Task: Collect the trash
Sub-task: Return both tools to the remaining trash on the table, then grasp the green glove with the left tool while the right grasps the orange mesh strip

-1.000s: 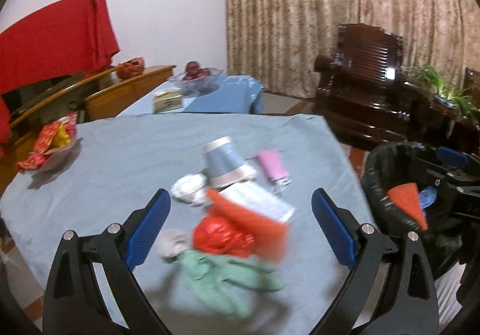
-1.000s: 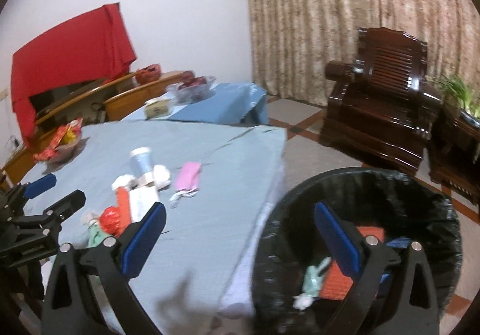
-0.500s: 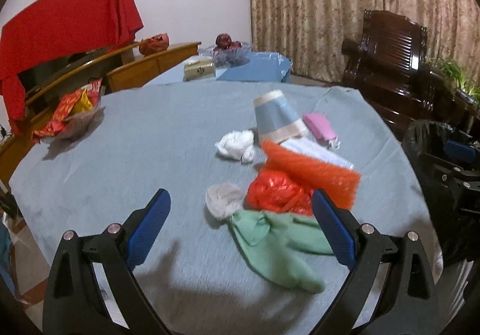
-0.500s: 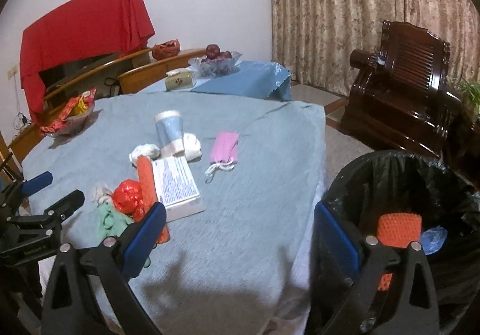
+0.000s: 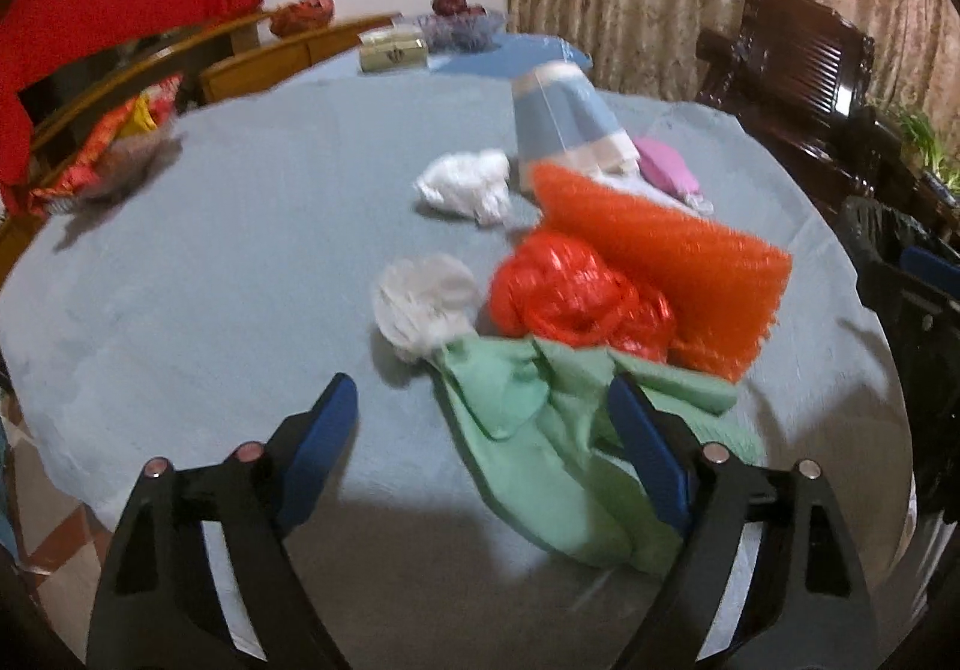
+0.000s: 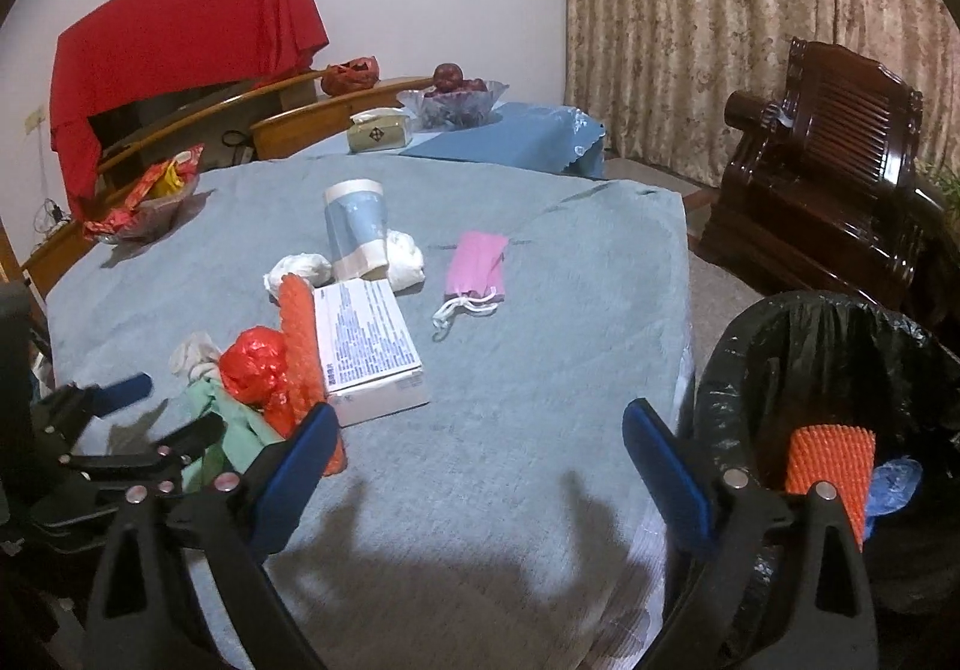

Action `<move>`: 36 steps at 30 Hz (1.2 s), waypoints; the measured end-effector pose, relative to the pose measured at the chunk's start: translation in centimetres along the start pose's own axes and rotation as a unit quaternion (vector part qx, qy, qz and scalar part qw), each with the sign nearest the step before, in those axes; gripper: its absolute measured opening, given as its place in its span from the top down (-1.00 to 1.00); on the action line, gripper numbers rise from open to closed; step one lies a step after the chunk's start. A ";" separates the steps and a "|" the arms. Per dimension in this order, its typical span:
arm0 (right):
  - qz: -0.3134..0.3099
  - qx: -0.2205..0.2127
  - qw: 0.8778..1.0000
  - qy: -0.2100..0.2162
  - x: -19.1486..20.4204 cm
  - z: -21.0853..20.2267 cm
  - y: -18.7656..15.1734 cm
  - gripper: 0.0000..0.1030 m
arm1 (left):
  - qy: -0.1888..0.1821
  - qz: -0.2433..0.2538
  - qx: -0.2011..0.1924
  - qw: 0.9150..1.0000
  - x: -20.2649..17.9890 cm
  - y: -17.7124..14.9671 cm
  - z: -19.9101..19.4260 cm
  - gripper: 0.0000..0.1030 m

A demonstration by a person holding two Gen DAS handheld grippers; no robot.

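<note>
On the grey-blue tablecloth (image 5: 210, 262), the left gripper (image 5: 480, 418), jaws apart and just been narrowing, straddles the green rubber glove (image 5: 540, 430) beside the red plastic bag (image 5: 570, 298); next: clamp, carry to the bin (image 6: 840, 370); right gripper (image 6: 474, 460) open, empty.

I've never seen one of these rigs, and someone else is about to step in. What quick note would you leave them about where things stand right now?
Left claw: open, jaws just been closing, hovering over the crumpled green cloth, nothing gripped.
Right claw: open, empty, over the table's near edge beside the black-lined bin.
Done: an orange bumpy mesh sheet and a blue scrap lie in the bin.
Left on the grey-blue tablecloth: green cloth, red plastic bag, second orange mesh sheet, white printed box, blue-and-white paper cup, pink face mask, white tissue wads.
</note>
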State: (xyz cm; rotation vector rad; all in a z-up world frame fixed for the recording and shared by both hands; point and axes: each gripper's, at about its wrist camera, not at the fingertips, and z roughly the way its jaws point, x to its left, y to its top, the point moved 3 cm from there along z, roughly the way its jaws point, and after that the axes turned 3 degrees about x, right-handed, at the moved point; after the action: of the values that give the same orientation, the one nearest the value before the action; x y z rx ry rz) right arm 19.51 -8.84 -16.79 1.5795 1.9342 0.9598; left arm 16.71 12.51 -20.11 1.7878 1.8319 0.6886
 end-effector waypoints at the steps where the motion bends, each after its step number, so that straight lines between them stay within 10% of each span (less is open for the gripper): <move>1: 0.000 0.001 1.000 0.000 0.0 0.1 0.0 -0.81 | -0.002 -0.001 0.003 1.000 -0.1 -0.1 0.2 -0.61; 6: -0.005 0.003 1.000 0.003 0.2 0.3 0.1 -0.81 | -0.026 -0.015 0.024 0.999 -0.4 -0.5 1.2 -0.41; 14: -0.008 0.000 1.000 0.008 0.5 0.1 0.5 -0.77 | -0.050 -0.027 0.029 0.998 -1.4 -0.7 1.0 0.59; 27: -0.017 -0.009 0.999 0.035 2.5 -0.6 1.8 -0.70 | -0.023 -0.012 -0.035 0.999 0.1 1.4 -4.1 0.72; 36: -0.037 0.015 0.997 0.070 5.5 1.6 1.8 -0.11 | 0.005 -0.004 -0.051 0.999 1.9 2.7 -4.7 0.72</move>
State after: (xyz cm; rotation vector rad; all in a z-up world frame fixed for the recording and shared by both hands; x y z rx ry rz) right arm 20.49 -2.99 -16.05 1.4798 2.0952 1.0396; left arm 15.62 14.40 -14.82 1.7136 1.7778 0.7747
